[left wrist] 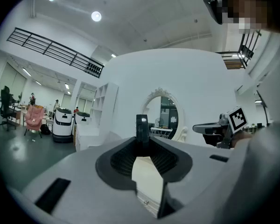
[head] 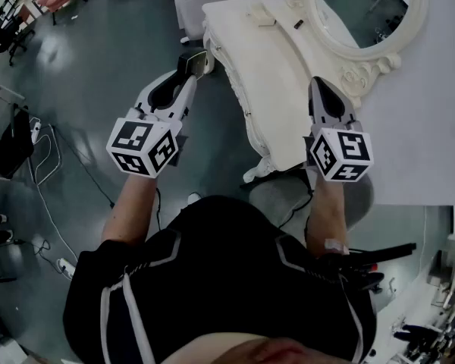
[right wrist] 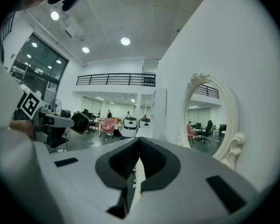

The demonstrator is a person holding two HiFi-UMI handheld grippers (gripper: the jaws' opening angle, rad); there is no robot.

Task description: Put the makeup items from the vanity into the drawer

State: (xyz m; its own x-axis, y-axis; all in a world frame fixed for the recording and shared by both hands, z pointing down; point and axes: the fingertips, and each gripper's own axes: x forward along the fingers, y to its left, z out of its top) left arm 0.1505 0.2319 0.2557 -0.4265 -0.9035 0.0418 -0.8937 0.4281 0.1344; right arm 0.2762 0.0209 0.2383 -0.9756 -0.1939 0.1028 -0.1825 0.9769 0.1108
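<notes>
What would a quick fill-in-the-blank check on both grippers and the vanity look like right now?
1. The left gripper holds a dark item between its ___.
2. The right gripper has its jaws ___, nothing between them.
3. The vanity carries an ___ mirror.
Missing: jaws; shut; oval.

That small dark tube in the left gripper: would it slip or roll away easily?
Its glossy highlight suggests the dark tube may be slippery. It looks round, so laid flat it would probably roll. Small, so likely light.
</notes>
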